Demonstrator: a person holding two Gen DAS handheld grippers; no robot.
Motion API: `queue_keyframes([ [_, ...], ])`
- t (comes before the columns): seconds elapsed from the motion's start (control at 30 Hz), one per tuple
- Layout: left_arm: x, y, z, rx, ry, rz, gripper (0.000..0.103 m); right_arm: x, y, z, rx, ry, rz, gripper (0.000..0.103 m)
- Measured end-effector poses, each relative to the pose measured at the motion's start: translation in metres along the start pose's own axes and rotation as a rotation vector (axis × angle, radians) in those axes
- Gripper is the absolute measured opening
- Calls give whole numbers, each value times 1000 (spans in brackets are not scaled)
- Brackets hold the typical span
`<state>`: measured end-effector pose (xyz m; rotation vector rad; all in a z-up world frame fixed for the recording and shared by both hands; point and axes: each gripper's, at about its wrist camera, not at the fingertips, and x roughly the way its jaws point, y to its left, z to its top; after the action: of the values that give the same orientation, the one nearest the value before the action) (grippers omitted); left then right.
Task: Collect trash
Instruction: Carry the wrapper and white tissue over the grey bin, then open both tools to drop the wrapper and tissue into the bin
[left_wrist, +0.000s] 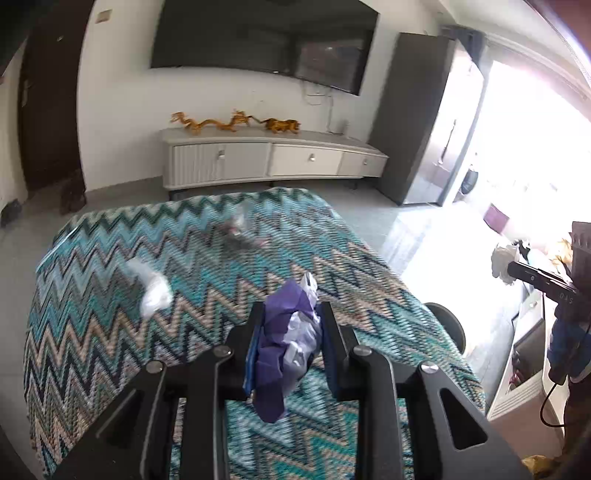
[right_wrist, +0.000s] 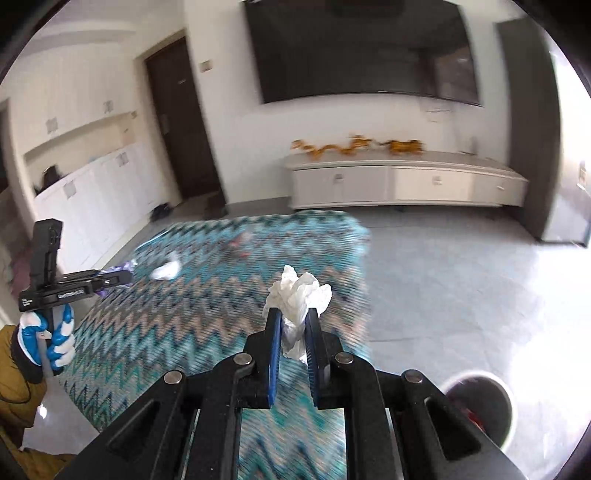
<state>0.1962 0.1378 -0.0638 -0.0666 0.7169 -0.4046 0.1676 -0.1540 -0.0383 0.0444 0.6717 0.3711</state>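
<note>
My left gripper (left_wrist: 291, 314) is shut on a crumpled purple and white wrapper (left_wrist: 286, 343) and holds it above the zigzag-patterned table cover (left_wrist: 110, 332). My right gripper (right_wrist: 293, 317) is shut on a crumpled white tissue (right_wrist: 299, 295), also above the cover (right_wrist: 184, 332). A white crumpled wad (left_wrist: 155, 291) lies on the cover to the left; it also shows in the right wrist view (right_wrist: 166, 271). A clear wrapper with pink bits (left_wrist: 238, 230) lies farther back. The right gripper with its tissue (left_wrist: 504, 260) shows at the right edge of the left wrist view.
A round trash bin (right_wrist: 484, 406) stands on the floor at the right of the table; its rim (left_wrist: 447, 321) peeks past the table edge. A white TV cabinet (left_wrist: 273, 158) with gold dragon figures stands against the far wall under a TV. A grey cupboard (left_wrist: 424, 118) stands at the right.
</note>
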Motion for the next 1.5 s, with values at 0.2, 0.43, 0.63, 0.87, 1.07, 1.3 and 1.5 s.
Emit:
queue_keyframes([
  [0.2, 16, -60, 17, 77, 19, -66, 27, -44, -52, -30, 107, -36, -87, 12],
  [0.43, 48, -136, 34, 135, 64, -152, 27, -78, -102, -62, 198, -54, -163, 12],
  [0.63, 94, -214, 50, 178, 143, -231, 27, -96, -156, -90, 287, -66, -213, 12],
  [0.87, 173, -315, 48, 268, 277, -310, 27, -81, -223, -130, 414, -25, -243, 12],
  [1.07, 263, -379, 33, 297, 417, -328, 29, -44, -266, -160, 503, 52, -250, 12],
  [1.3, 349, -412, 9, 282, 534, -323, 32, -1, -305, -181, 568, 136, -258, 15],
  [1.5, 393, -427, -6, 246, 594, -328, 49, 29, -320, -194, 588, 202, -273, 16],
])
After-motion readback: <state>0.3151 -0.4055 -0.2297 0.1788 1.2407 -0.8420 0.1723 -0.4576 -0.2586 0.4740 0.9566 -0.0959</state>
